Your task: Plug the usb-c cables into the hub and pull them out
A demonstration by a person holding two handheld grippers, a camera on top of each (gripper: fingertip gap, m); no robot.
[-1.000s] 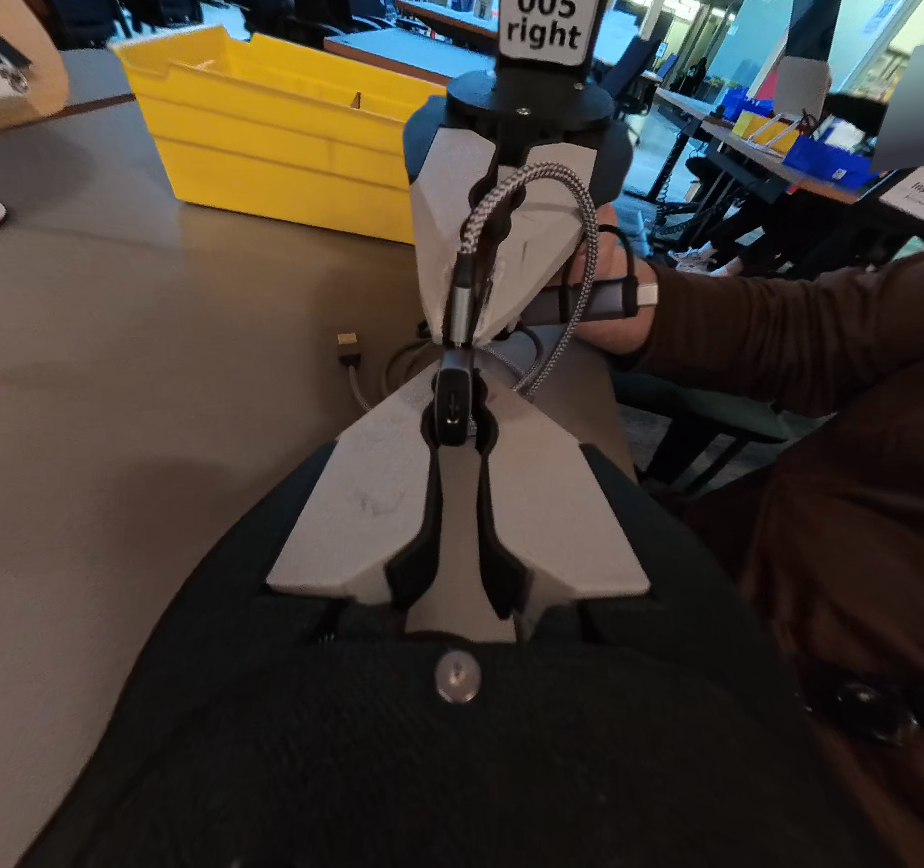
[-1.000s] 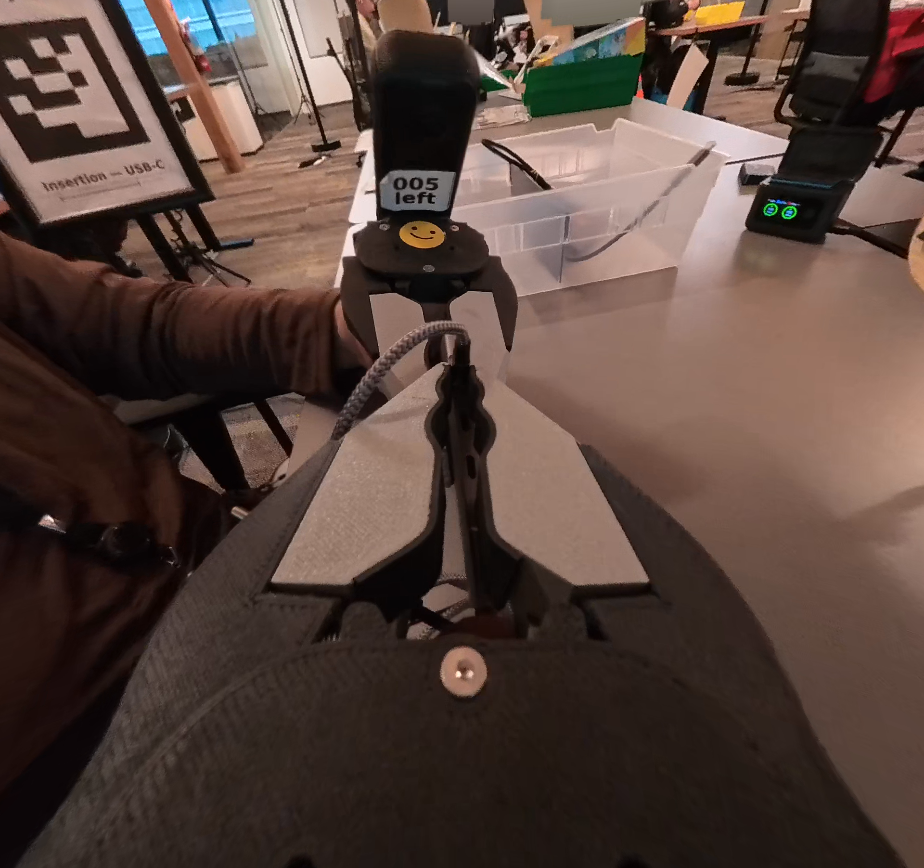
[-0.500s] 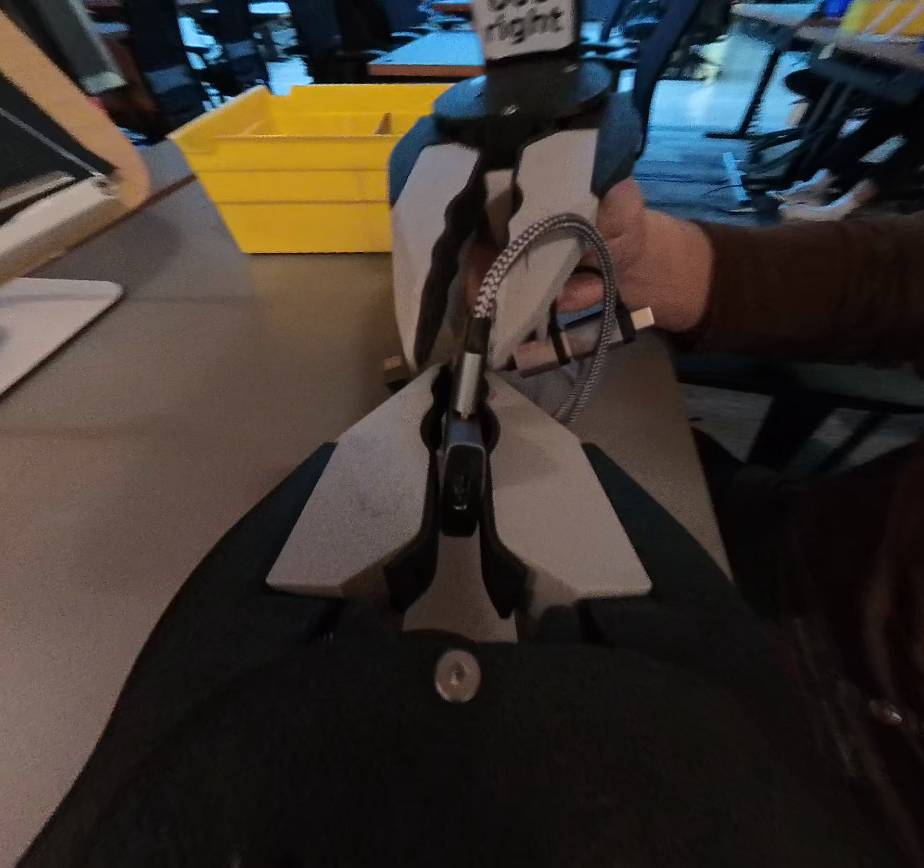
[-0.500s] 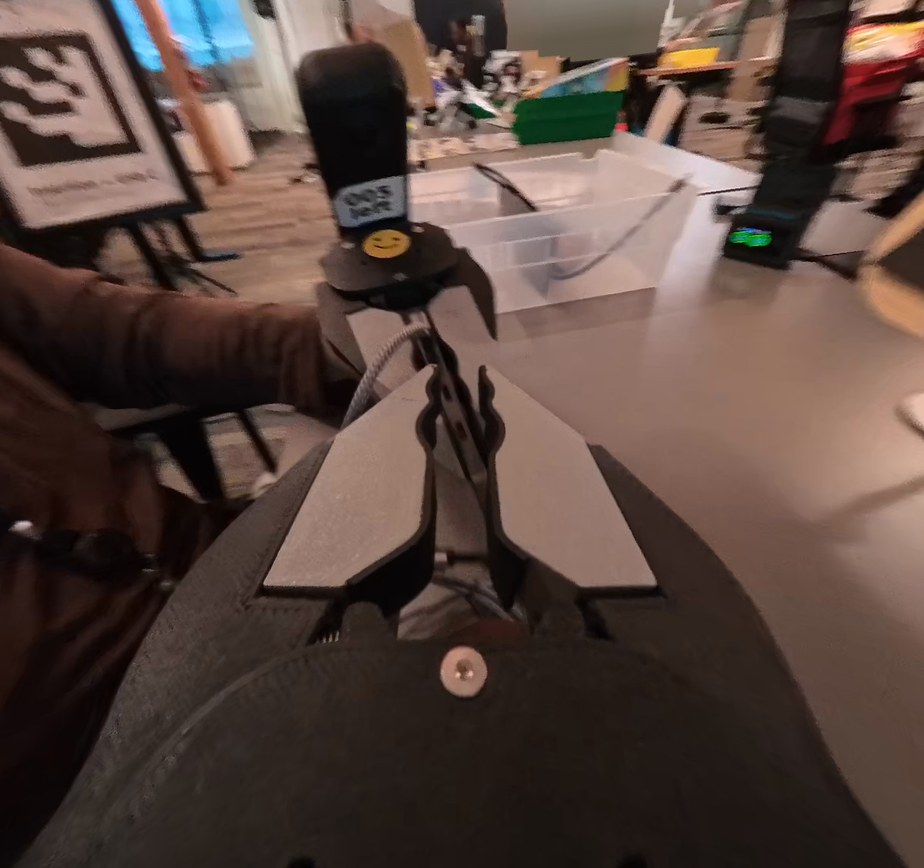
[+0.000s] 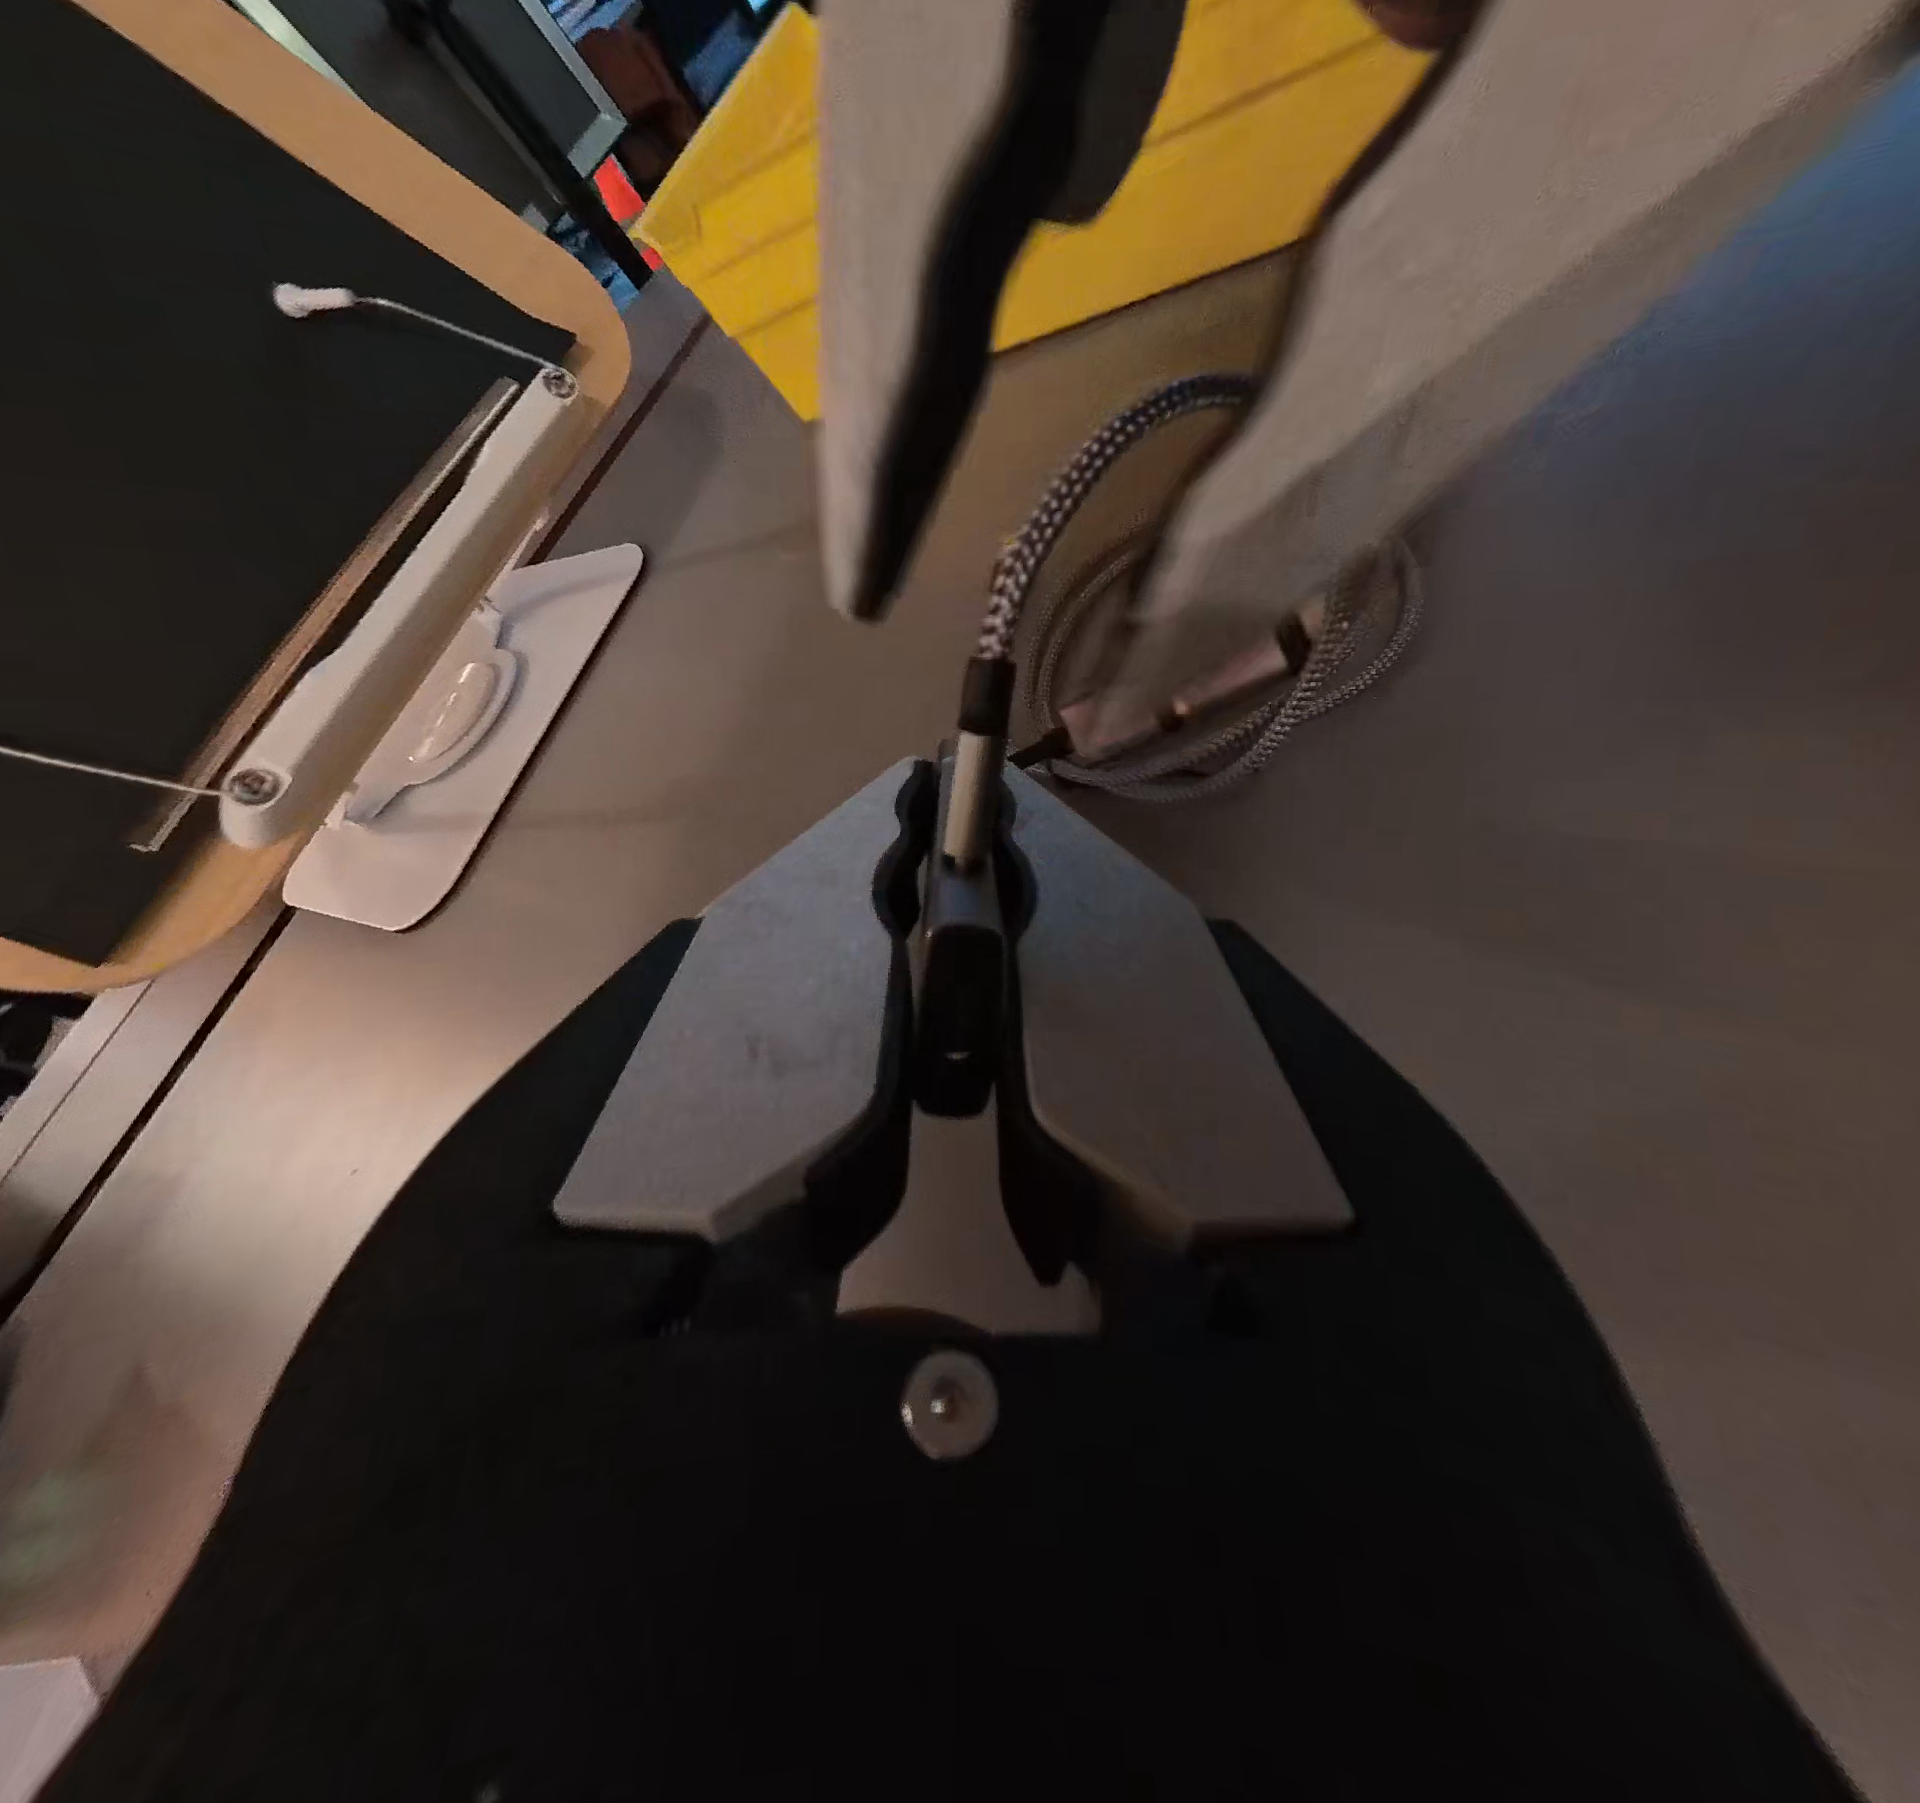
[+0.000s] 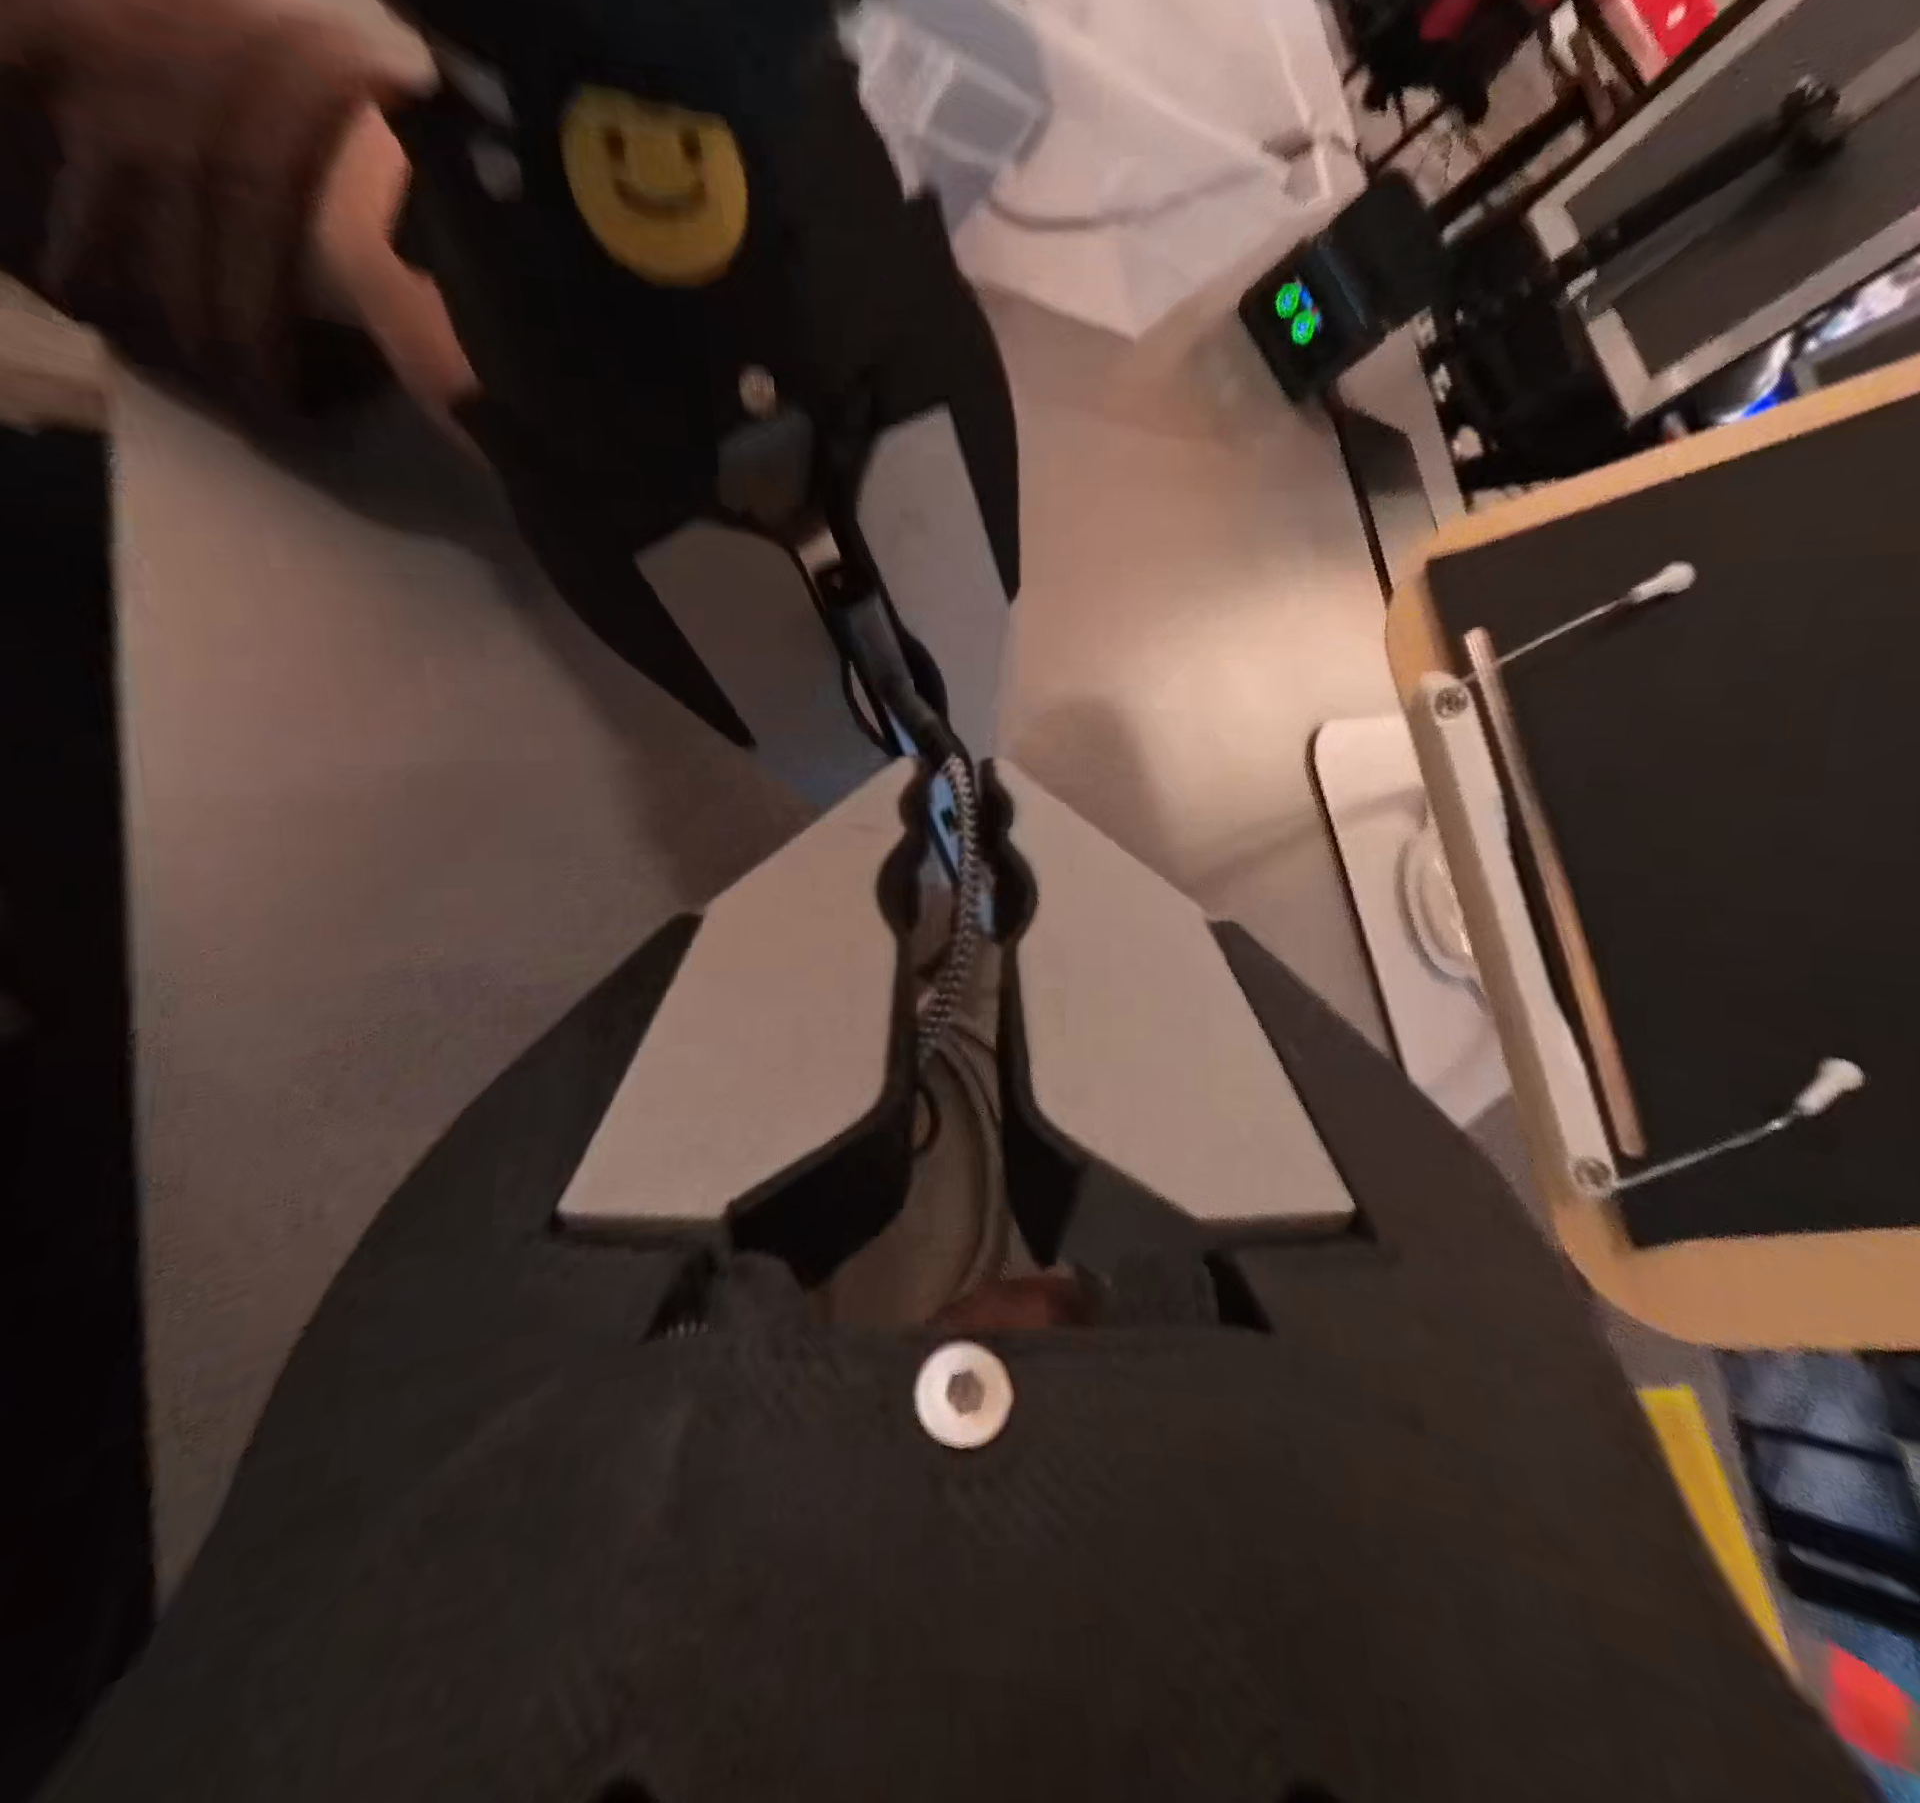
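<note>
Right now the left gripper (image 5: 961, 818) clamps the hub (image 5: 961, 1005); the plug (image 5: 971, 777) sits in its far end, cable (image 5: 1049, 527) running straight ahead between the right gripper's (image 6: 951, 818) spread fingers.

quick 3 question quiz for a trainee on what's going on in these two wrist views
1. True or false: the left gripper has its jaws shut on the hub.
2. What colour is the bin beyond the jaws in the left wrist view? A) blue B) yellow C) green
3. Fill the gap: the loose coil of braided cable lies on the ___.

Key: 1 true; 2 B; 3 table.
</note>
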